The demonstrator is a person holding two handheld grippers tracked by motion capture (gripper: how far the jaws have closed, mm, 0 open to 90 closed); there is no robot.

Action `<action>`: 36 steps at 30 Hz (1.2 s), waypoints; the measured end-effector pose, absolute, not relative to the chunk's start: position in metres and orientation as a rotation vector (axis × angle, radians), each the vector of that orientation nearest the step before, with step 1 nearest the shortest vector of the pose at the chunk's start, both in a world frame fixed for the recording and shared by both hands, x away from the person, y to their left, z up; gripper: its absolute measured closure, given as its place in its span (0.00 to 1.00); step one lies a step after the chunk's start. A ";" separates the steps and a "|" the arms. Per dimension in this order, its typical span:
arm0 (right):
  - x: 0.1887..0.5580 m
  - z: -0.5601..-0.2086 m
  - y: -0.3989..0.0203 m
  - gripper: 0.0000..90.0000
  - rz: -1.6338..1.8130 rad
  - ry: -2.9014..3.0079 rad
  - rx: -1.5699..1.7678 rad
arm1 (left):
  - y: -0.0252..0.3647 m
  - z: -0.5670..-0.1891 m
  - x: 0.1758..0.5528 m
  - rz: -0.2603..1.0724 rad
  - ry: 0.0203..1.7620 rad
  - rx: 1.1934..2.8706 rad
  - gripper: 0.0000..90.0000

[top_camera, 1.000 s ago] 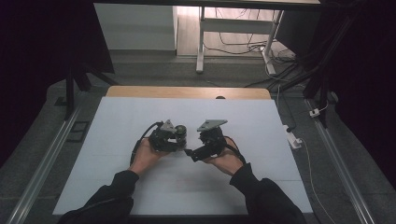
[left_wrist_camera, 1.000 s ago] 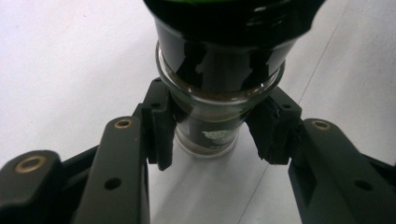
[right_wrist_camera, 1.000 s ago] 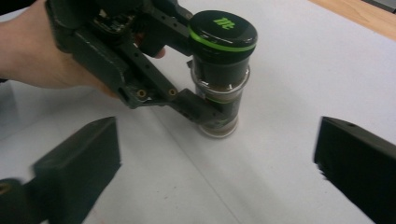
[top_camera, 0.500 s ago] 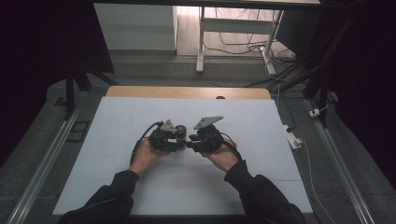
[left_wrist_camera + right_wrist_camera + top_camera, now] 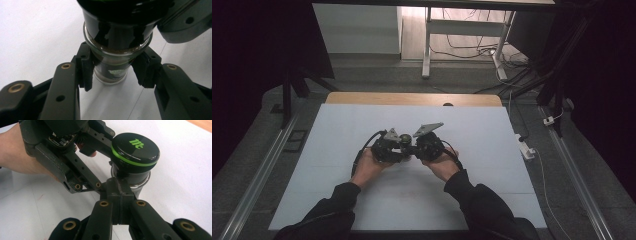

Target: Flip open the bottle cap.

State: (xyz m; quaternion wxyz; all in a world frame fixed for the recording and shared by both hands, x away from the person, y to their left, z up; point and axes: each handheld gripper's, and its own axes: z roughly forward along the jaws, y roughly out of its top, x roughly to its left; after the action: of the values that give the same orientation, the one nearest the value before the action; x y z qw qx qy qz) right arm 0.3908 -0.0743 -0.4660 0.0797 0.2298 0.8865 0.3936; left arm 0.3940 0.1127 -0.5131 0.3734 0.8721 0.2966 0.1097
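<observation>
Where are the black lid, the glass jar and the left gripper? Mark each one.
black lid (image 5: 135, 147), right gripper view, its flat top.
glass jar (image 5: 110, 76), left gripper view, lower glass body.
left gripper (image 5: 112, 66), left gripper view, midway between its pads, which clamp the jar.

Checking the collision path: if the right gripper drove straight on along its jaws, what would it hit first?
The glass jar with a black, green-ringed lid, clamped by the left gripper. The right gripper, jaws shut, sits just under that lid. Whether they are already touching is unclear.

Bare white table (image 5: 337, 150) (all around)
</observation>
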 end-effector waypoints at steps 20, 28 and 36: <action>0.388 -0.452 -0.076 1.00 1.247 2.608 0.689 | 0.113 -0.513 0.394 0.285 0.758 2.237 0.60; 0.392 -0.449 -0.078 1.00 1.266 2.594 0.706 | 0.112 -0.514 0.394 0.284 0.763 2.230 0.60; 0.395 -0.445 -0.077 1.00 1.282 2.577 0.707 | 0.113 -0.514 0.394 0.283 0.763 2.230 0.60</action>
State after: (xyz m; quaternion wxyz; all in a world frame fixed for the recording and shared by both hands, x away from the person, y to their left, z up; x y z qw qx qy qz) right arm 0.3954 -0.0771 -0.4448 0.0890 0.2377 0.8660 0.4308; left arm 0.3937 0.1127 -0.5139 0.3747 0.8710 0.2979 0.1104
